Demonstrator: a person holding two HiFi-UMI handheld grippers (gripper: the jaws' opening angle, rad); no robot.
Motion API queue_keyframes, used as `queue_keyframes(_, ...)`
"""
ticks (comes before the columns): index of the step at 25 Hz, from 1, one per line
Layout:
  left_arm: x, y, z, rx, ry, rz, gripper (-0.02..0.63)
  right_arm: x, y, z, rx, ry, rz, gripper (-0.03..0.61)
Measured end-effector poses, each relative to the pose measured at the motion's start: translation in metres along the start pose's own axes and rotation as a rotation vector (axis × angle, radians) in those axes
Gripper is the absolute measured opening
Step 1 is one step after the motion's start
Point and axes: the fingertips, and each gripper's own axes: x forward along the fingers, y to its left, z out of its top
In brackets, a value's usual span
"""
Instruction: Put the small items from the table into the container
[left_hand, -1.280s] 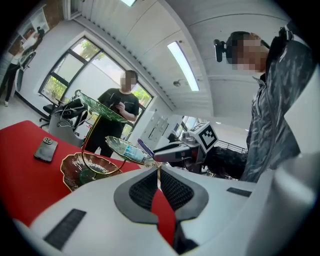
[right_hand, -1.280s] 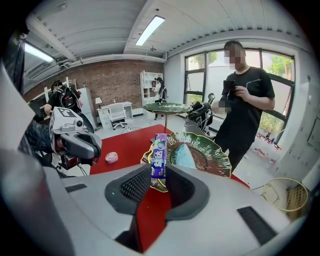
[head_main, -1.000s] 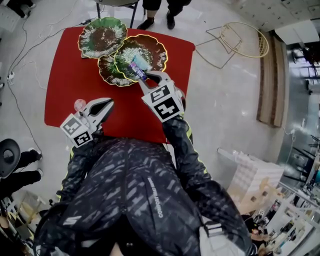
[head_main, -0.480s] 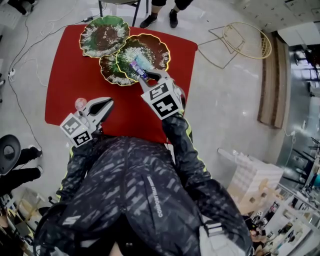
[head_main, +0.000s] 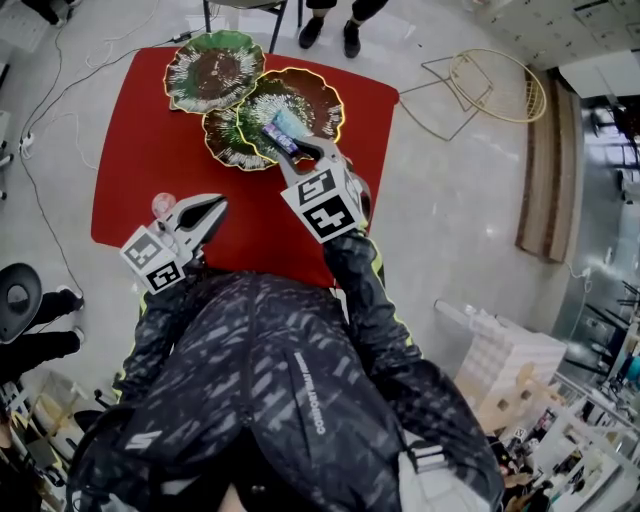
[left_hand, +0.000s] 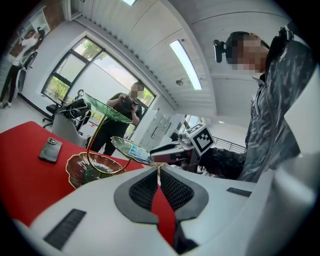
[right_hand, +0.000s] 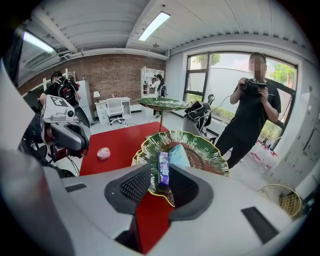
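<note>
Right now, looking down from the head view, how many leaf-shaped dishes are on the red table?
3. The far dish stands highest, at the back; the right dish beside it holds a blue packet; the small dish lies partly beneath both. None seems hidden.

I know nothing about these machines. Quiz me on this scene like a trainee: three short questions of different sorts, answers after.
1. True or false: the right claw grips a purple wrapped bar.
2. What lies on the red table beside the left claw? A) a small pink round item B) a yellow cup C) a blue spoon
3. How many green, gold-rimmed leaf-shaped dishes are there?
Key: 1 true; 2 A; 3 three.
</note>
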Motion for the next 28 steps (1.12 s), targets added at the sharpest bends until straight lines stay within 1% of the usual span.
queue_keyframes(3, -0.001, -0.002, -0.002, 0.009, 0.007, -0.002, 0.015, -0.005, 0.002, 0.002, 0.003, -0.017, -0.004, 0.098)
queue_keyframes(8, 0.000, -0.014, -0.004, 0.040, 0.029, -0.034, 0.015, -0.015, 0.013, 0.001, 0.010, -0.030, 0.009, 0.098)
queue_keyframes(13, 0.003, -0.021, -0.011, 0.063, 0.074, -0.040, 0.014, -0.022, 0.031, -0.003, 0.013, -0.041, 0.035, 0.098)
queue_keyframes(15, 0.003, -0.024, -0.014, 0.050, 0.079, -0.052, 0.014, -0.024, 0.040, -0.006, 0.018, -0.042, 0.054, 0.091)
queue_keyframes(16, 0.003, -0.026, -0.015, 0.037, 0.077, -0.065, 0.014, -0.026, 0.044, -0.008, 0.022, -0.044, 0.068, 0.063)
queue_keyframes(18, 0.004, -0.032, -0.017, 0.020, 0.080, -0.088, 0.014, -0.028, 0.052, -0.012, 0.024, -0.042, 0.090, 0.048)
queue_keyframes(19, 0.005, -0.034, -0.019, 0.024, 0.088, -0.090, 0.015, -0.028, 0.055, -0.015, 0.020, -0.037, 0.098, 0.044)
queue_keyframes(21, 0.004, -0.036, -0.024, 0.037, 0.104, -0.079, 0.015, -0.027, 0.061, -0.020, 0.013, -0.023, 0.116, 0.041)
queue_keyframes(25, 0.000, -0.037, -0.034, 0.002, 0.109, -0.070, 0.015, -0.021, 0.073, -0.027, 0.011, 0.001, 0.153, 0.041)
queue_keyframes(28, -0.007, -0.033, -0.041, -0.009, 0.105, -0.055, 0.015, -0.014, 0.083, -0.030, -0.007, 0.012, 0.178, 0.041)
